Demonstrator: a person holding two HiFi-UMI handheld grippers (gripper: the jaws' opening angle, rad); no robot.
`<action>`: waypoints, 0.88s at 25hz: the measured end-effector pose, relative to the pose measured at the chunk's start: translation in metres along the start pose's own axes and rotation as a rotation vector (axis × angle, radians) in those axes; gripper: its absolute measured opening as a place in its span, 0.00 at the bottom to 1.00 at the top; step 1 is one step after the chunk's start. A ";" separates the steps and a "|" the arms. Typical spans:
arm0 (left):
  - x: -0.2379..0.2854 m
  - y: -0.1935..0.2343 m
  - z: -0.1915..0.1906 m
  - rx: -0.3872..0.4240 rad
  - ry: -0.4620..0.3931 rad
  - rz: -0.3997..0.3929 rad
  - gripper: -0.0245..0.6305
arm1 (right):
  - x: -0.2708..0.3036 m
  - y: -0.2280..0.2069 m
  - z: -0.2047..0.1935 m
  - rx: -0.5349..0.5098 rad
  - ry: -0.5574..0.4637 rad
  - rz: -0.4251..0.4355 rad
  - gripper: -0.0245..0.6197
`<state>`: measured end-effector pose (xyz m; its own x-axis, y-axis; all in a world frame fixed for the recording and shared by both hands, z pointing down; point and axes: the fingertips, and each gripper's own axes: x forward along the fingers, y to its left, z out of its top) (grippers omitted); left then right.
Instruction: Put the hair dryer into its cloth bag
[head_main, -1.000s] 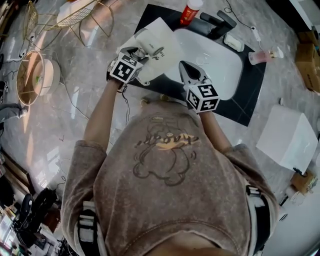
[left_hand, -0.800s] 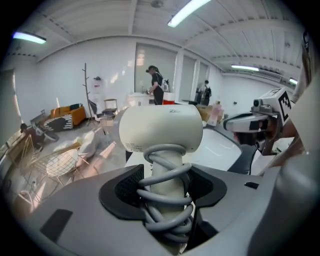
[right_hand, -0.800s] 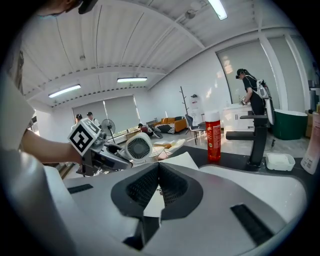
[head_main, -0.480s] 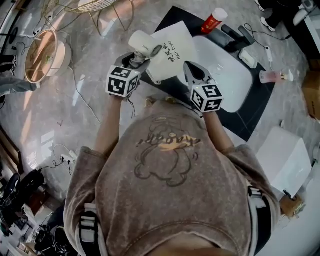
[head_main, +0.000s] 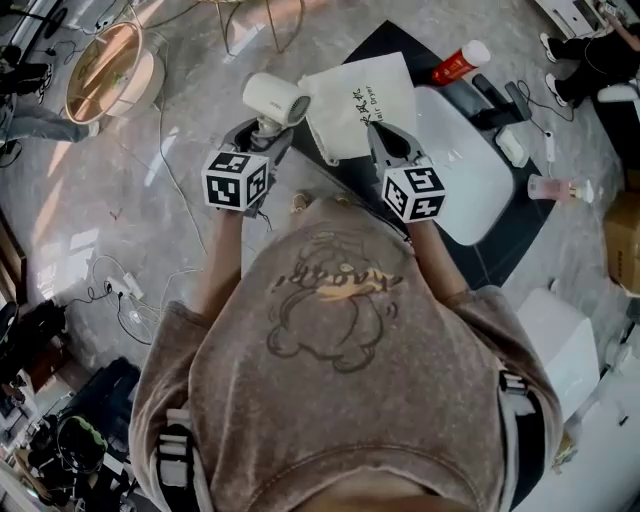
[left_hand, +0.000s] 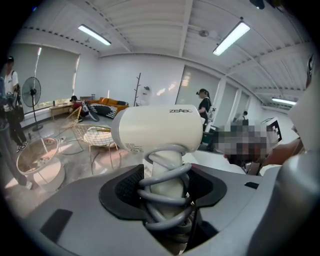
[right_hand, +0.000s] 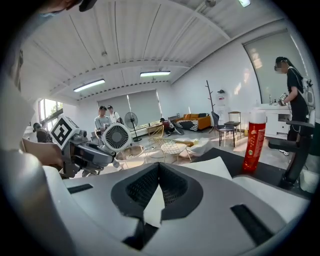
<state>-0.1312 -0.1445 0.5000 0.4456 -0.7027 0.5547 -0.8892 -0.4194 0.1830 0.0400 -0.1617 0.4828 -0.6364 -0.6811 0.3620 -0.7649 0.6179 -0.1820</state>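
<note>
The white hair dryer (head_main: 275, 98) is held up at the left of the head view, its barrel lying crosswise. My left gripper (head_main: 262, 138) is shut on the dryer's handle (left_hand: 165, 172), which has a grey cord wound around it. The white cloth bag (head_main: 362, 100) with dark print hangs just right of the dryer, apart from it. My right gripper (head_main: 388, 148) is shut on the bag's near edge; a white corner of cloth (right_hand: 152, 207) shows between its jaws. In the right gripper view the dryer's round rear grille (right_hand: 116, 137) sits at the left.
A black mat (head_main: 500, 225) on the marble floor carries a white oval basin (head_main: 470, 170), a red can (head_main: 461, 60) and a pink bottle (head_main: 555, 188). A round wooden basket (head_main: 105, 65) and a wire chair (head_main: 260, 20) stand at the upper left. Cables trail at the left.
The left gripper has rolled and carried the dryer left, off the front of the bag. The right gripper has shifted a little with the bag still pinched.
</note>
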 end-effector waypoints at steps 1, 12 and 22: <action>-0.003 0.002 -0.001 -0.007 -0.004 0.006 0.43 | 0.003 0.003 0.000 -0.007 0.005 0.008 0.04; -0.020 0.009 -0.012 -0.083 -0.030 0.035 0.43 | 0.025 0.026 -0.004 -0.051 0.068 0.092 0.14; -0.031 0.012 -0.021 -0.126 -0.044 0.048 0.43 | 0.043 0.044 -0.010 -0.077 0.126 0.149 0.48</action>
<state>-0.1576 -0.1157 0.5025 0.4040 -0.7458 0.5297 -0.9143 -0.3111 0.2593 -0.0197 -0.1596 0.4997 -0.7210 -0.5279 0.4490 -0.6500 0.7398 -0.1740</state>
